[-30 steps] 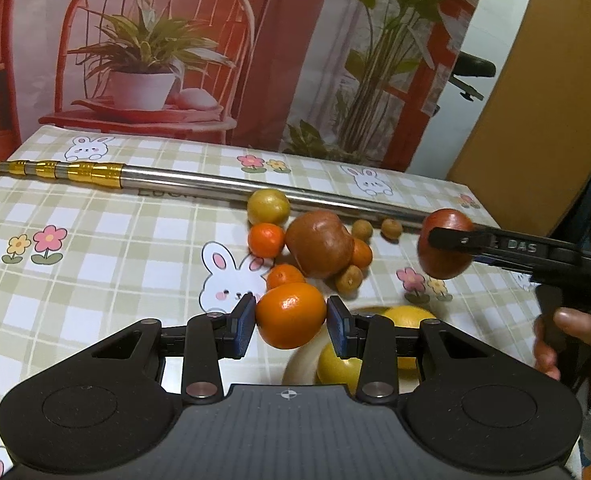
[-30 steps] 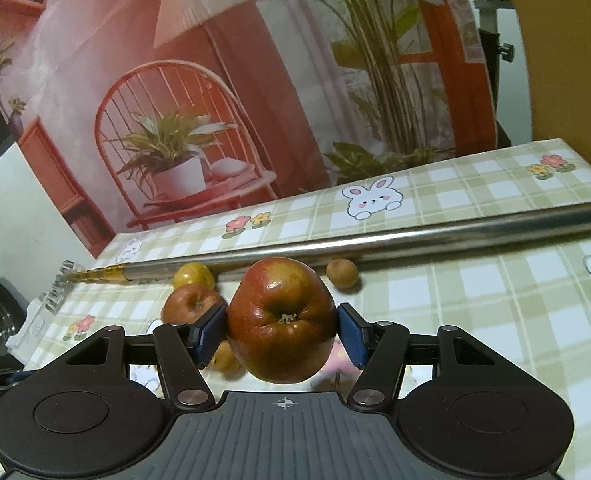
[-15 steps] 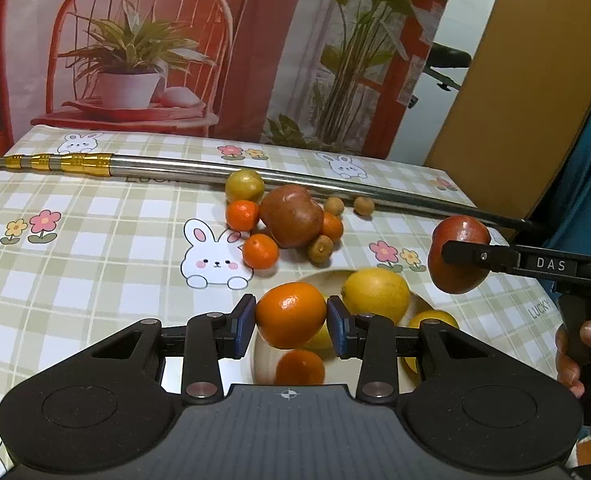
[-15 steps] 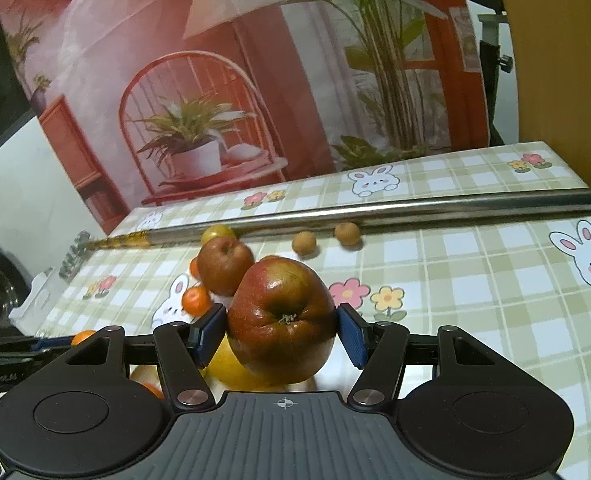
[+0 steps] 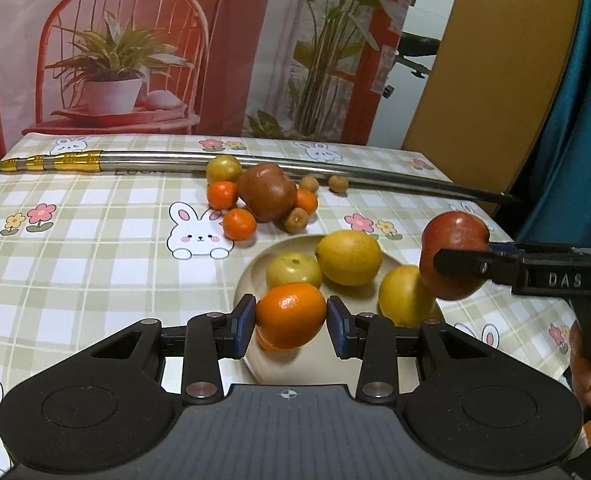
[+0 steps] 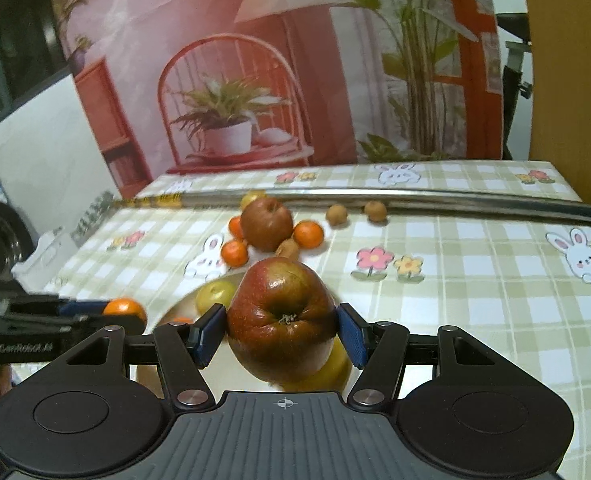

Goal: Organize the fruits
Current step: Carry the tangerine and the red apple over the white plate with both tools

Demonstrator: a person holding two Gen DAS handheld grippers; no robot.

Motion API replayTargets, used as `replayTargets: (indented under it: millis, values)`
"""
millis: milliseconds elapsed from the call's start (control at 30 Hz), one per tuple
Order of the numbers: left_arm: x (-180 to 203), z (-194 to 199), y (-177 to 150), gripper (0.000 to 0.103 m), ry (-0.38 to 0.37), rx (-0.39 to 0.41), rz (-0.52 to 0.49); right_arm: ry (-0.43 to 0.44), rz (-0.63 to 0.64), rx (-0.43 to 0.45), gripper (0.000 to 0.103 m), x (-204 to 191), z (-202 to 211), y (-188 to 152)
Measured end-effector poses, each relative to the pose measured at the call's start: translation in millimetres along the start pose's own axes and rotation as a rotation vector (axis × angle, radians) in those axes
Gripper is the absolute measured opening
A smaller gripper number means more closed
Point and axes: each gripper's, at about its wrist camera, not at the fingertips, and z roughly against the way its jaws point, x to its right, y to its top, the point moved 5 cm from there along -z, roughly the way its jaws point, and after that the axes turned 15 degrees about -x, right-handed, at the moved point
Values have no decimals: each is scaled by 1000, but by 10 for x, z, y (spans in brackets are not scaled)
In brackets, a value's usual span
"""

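My left gripper is shut on an orange, held just above the near part of a beige plate. On the plate lie a lemon, a green-yellow fruit, another yellow fruit and a small orange mostly hidden under the held one. My right gripper is shut on a red apple, above the plate's right side; this apple shows at the right in the left wrist view. Another apple sits on the cloth among small oranges.
A long metal pole with a gold end lies across the far side of the checked tablecloth. Small brown fruits lie beside it. A hand holds the right gripper's handle. A printed backdrop stands behind the table.
Both grippers have pulled back toward the near side with their fruit. The plate has come fully into view under them, and the loose fruit pile is farther off.
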Motion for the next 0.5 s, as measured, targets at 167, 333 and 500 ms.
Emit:
replayTargets:
  millis: [167,333,500]
  values:
    - [47,11,-104,41,6,-8,-18,7,32,-34,56,-151,-14,-165]
    - [78,14,-160,41,10,-15,-35,12,69,-80,56,-286,-52,-310]
    - [98,-5,-198,41,15,-23,-40,14,48,-111,56,-266,-112,-359]
